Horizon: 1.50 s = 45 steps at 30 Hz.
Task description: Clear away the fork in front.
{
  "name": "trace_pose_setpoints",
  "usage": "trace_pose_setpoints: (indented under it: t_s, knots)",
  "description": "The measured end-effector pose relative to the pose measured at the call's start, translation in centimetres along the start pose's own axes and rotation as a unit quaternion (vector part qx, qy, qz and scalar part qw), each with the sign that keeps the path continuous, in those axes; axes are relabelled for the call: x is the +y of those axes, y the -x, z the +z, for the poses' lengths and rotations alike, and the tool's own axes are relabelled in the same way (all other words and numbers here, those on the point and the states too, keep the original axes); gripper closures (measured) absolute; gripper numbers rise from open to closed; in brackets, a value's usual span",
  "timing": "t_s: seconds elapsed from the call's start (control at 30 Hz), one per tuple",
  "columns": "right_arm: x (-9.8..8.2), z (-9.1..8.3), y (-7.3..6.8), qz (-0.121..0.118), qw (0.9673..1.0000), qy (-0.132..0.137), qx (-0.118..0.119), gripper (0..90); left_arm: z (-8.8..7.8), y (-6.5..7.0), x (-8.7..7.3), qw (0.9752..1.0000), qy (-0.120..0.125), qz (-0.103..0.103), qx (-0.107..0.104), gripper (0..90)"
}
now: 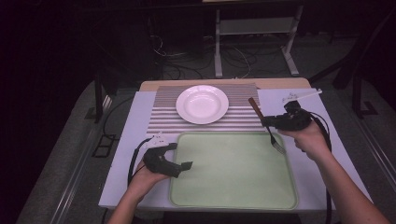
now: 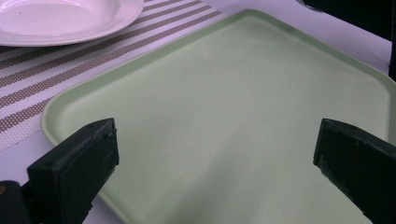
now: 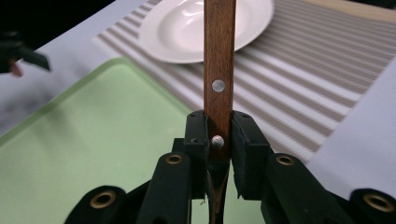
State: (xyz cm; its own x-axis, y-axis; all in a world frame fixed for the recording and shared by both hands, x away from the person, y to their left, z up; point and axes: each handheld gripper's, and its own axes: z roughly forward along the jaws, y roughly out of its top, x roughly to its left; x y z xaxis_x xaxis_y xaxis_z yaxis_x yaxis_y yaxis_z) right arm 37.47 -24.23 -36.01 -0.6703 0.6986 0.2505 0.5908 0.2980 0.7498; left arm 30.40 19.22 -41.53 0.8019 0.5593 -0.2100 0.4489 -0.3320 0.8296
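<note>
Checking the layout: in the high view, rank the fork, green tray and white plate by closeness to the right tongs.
1. Fork: clamped in the right tongs.
2. Green tray: just below them, under the fork's tines.
3. White plate: farthest, up-left on the striped mat.

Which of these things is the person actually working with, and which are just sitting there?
In use: fork, clamped by its wooden handle in the right gripper; green tray beneath it.
Lying about: white plate, striped mat; left gripper open, idle.
</note>
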Motion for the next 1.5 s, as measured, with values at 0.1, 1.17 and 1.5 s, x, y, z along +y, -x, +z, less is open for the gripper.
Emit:
trace_pose_setpoints:
  t_s: [0.1, 1.17, 1.5]
  knots:
    - [-1.3, 0.2, -1.3, -0.015, 0.9998, -0.001, 0.012, 76.9, 0.1, 0.0, 0.0, 1.0000, 0.000, 0.002, 0.000, 0.0]
    - [-3.3, 1.2, -3.5, -0.036, 0.9984, 0.022, 0.038, 76.9, 5.6, 2.0, 7.6, 0.9988, 0.028, 0.031, -0.024, 0.0]
    - [-3.0, 1.8, -4.2, -0.049, 0.9977, 0.024, 0.040, 76.9, 7.6, 2.7, 9.4, 0.9982, 0.033, 0.031, -0.039, 0.0]
